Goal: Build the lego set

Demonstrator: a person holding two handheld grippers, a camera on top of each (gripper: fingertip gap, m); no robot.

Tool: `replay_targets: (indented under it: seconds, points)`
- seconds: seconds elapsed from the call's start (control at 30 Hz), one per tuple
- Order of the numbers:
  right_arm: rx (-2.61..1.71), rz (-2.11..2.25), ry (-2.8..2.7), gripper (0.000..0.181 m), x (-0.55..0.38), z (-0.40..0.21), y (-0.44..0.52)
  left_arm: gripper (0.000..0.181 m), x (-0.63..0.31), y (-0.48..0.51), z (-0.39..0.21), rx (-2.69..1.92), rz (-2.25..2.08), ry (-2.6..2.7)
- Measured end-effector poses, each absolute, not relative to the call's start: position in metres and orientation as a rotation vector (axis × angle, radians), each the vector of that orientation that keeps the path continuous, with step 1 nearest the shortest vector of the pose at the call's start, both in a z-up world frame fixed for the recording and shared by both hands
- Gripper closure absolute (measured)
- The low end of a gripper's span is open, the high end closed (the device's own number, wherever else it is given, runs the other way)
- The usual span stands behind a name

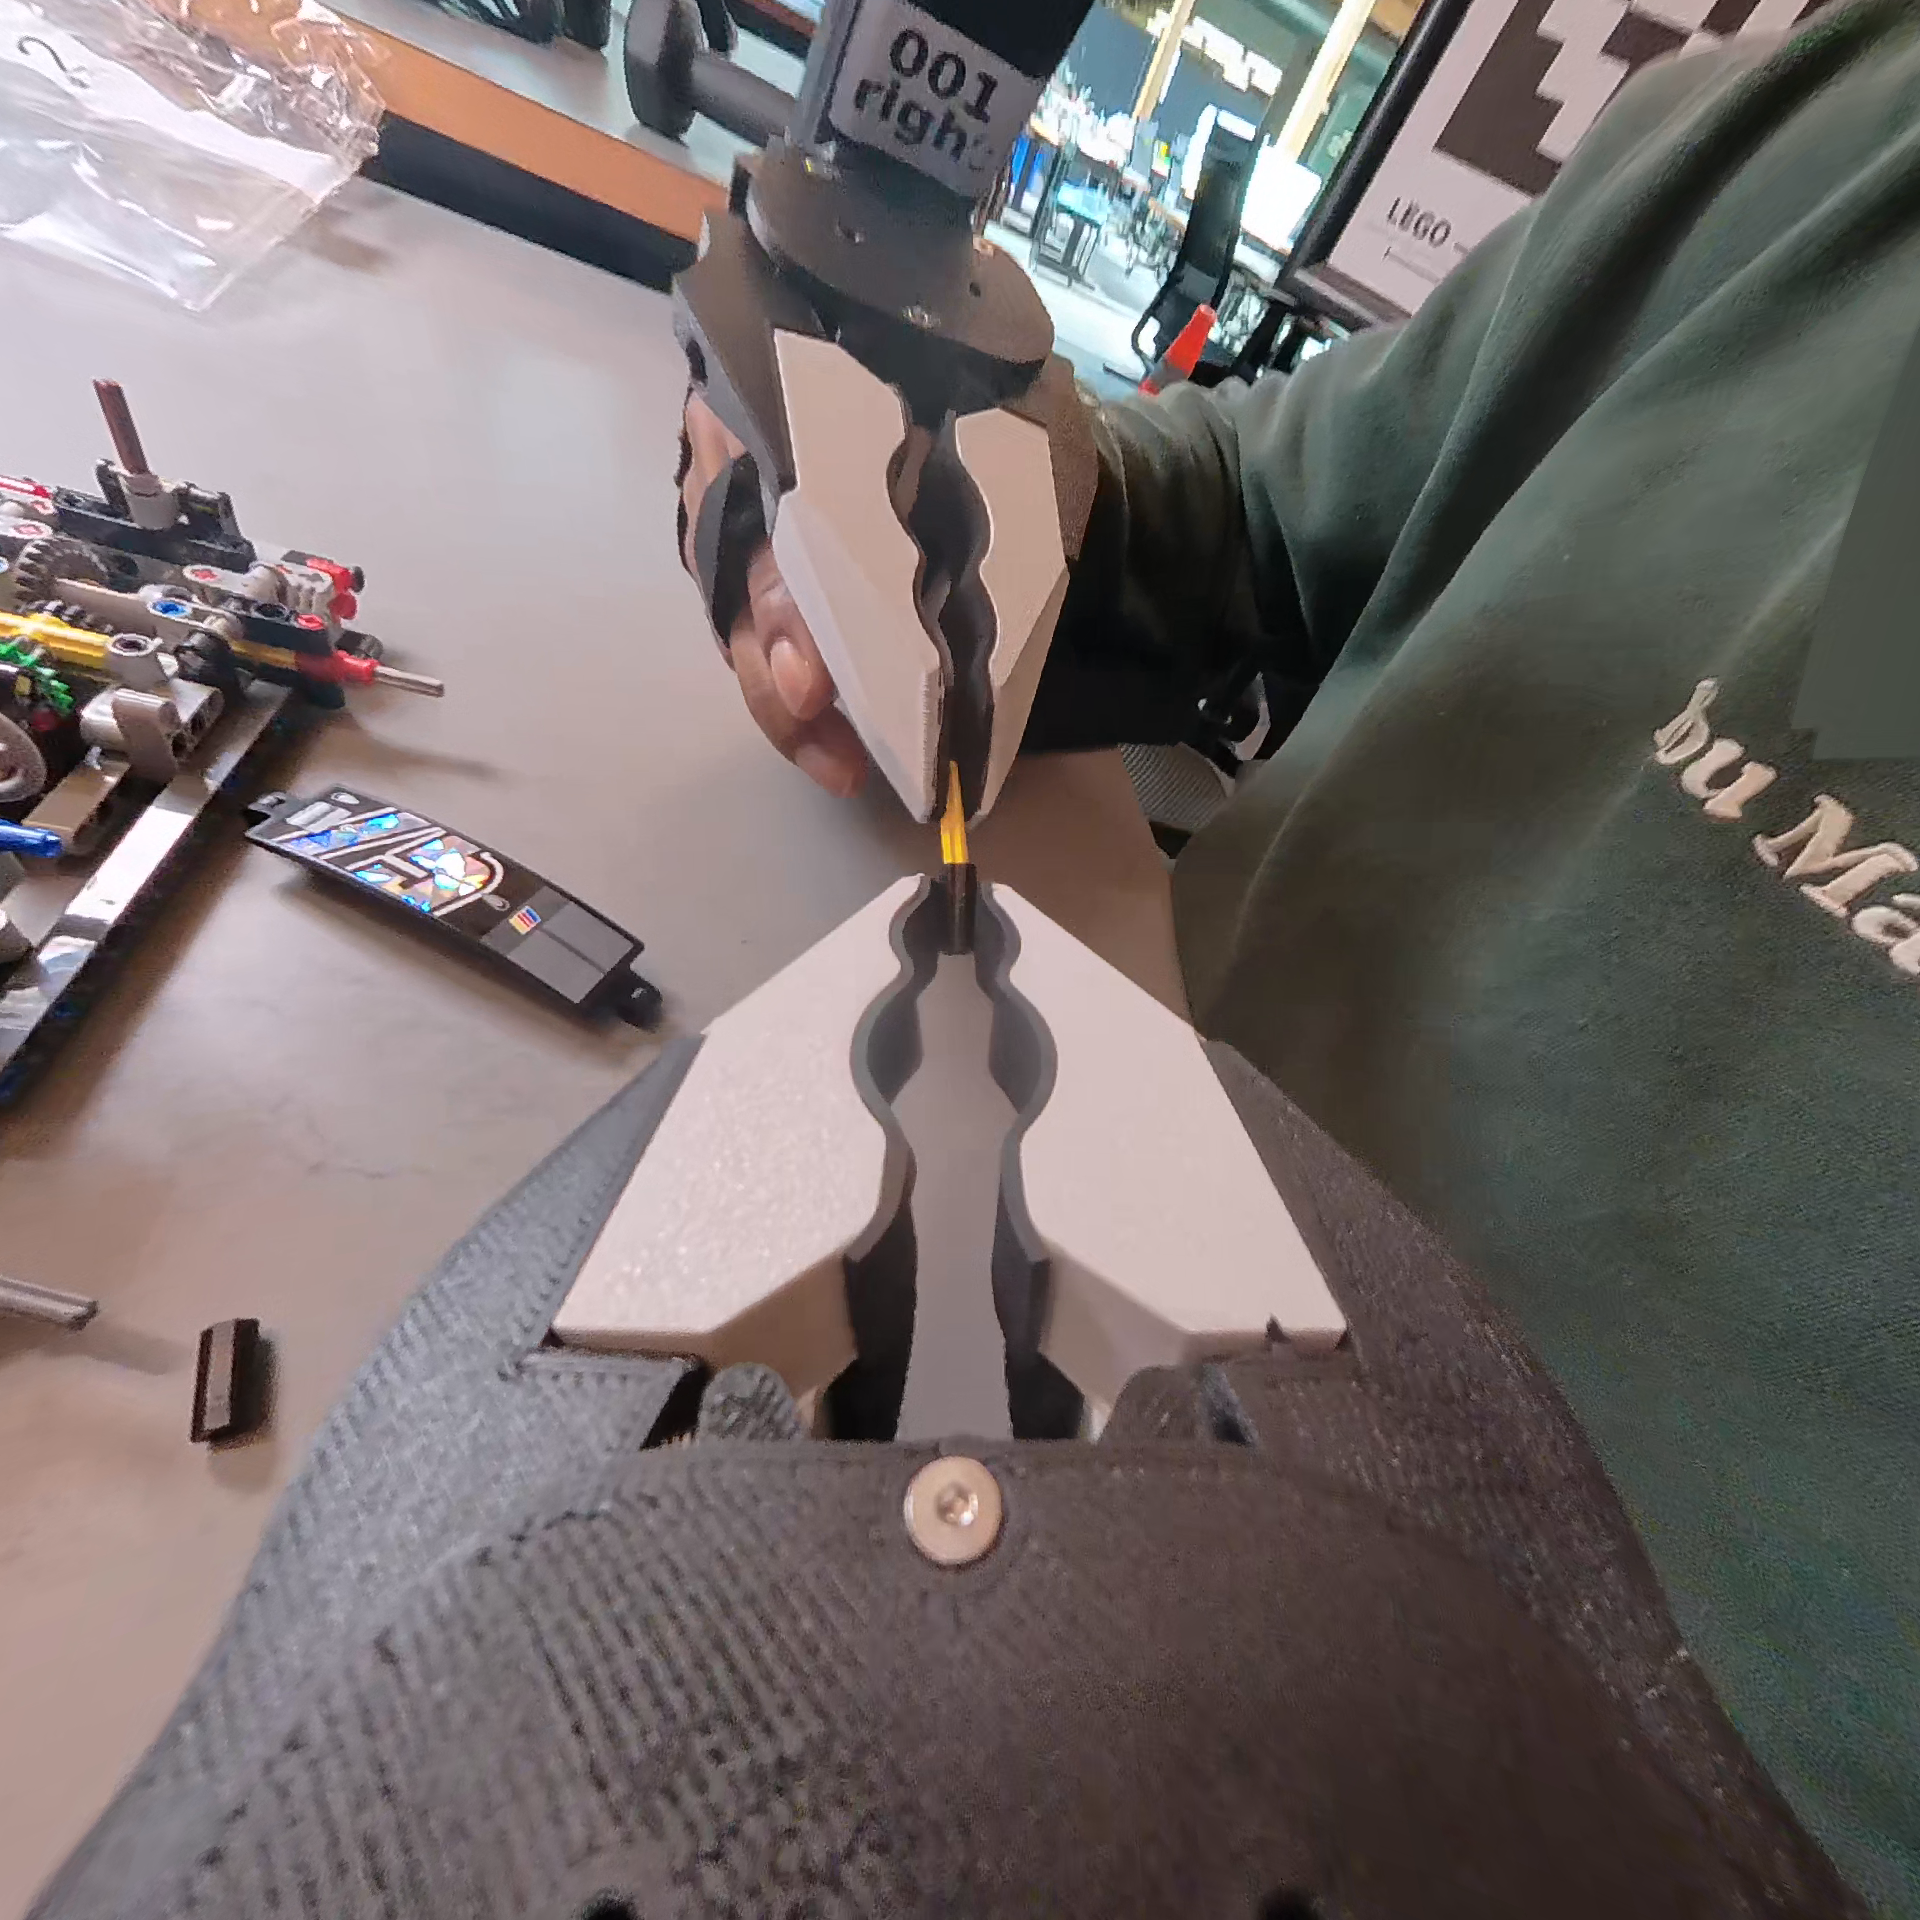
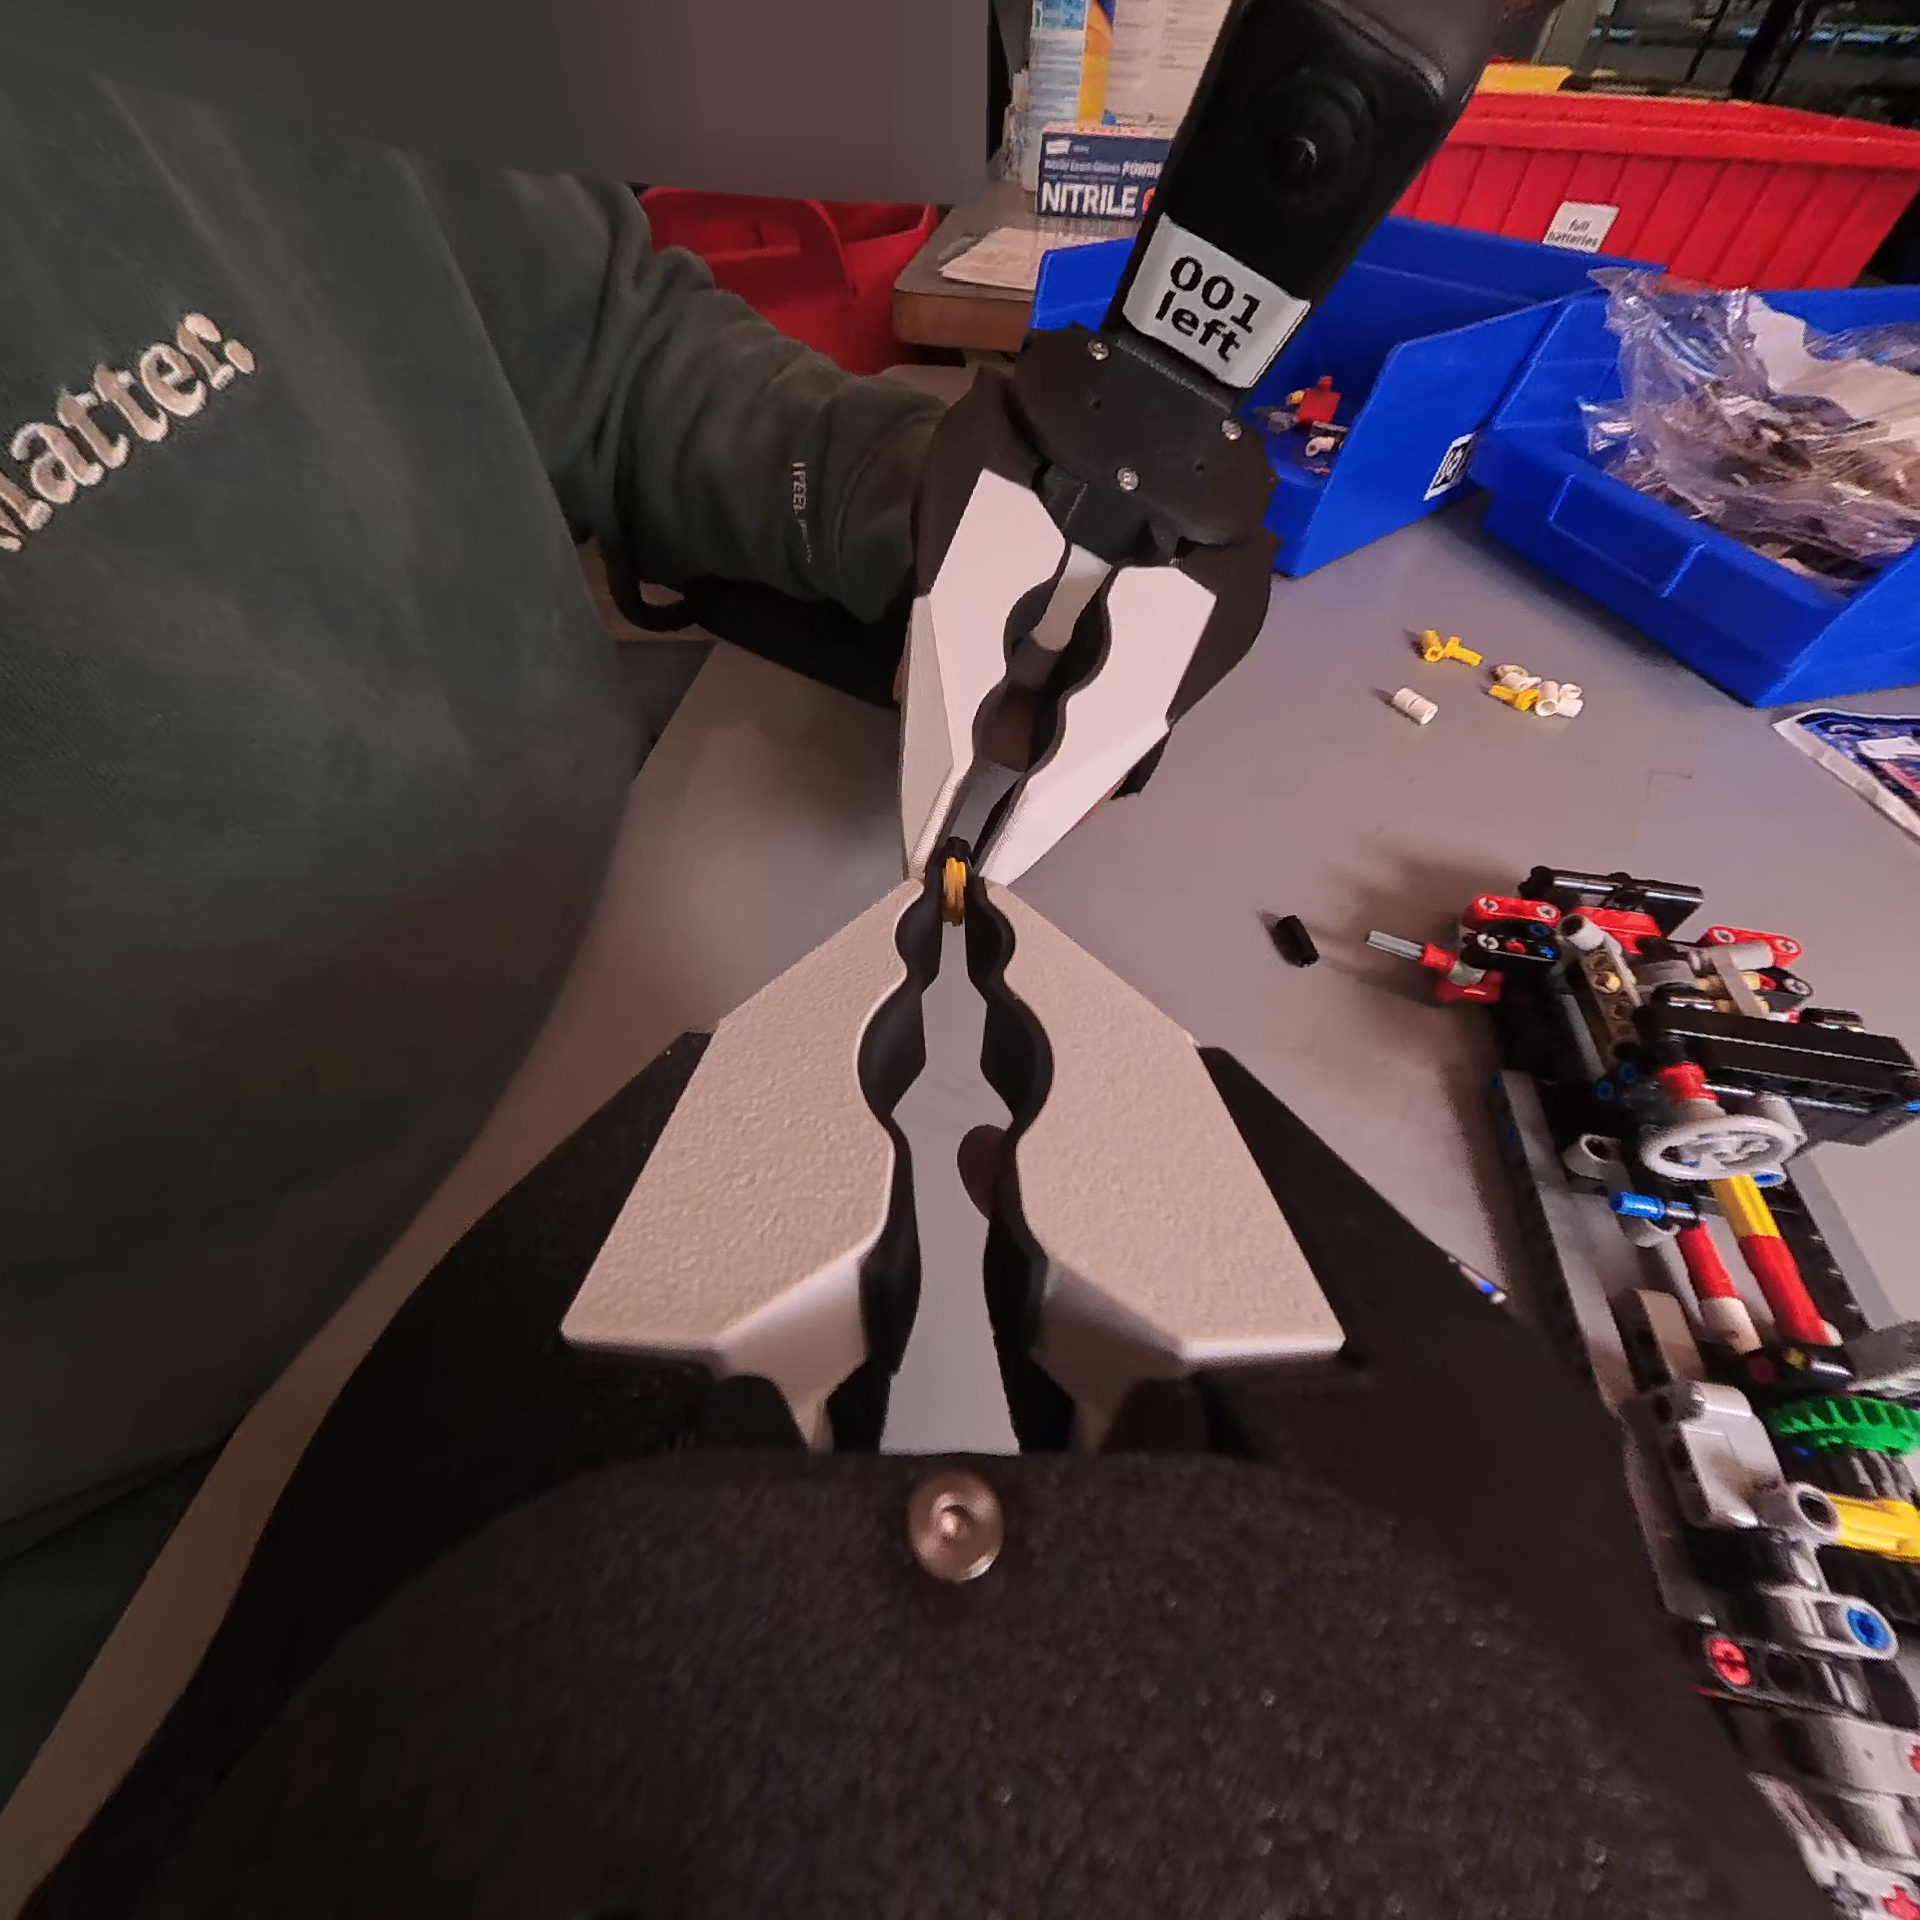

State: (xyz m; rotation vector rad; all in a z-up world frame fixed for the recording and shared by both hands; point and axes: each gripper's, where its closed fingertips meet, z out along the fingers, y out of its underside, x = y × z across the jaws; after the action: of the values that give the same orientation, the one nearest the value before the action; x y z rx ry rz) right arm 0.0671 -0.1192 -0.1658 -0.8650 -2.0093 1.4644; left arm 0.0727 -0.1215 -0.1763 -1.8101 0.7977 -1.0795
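Yellow axle [image 1: 952, 821] pinched in right gripper [image 1: 951, 805] jaws; left gripper [image 1: 954, 914] jaws clamp black connector [image 1: 956, 914].

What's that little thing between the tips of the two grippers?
A small yellow piece pushed into a black piece, bridging the left gripper and right gripper. The left wrist view shows it best.
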Motion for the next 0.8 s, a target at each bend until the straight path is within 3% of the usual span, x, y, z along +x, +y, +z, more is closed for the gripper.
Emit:
replay_targets:
  seconds: [0.8]
  points:
    - [-0.911,1.468,-2.013,0.179,0.059,-0.181,-0.123,0.177,0.065,-0.122,-0.188,-1.857,-1.044,0.844]
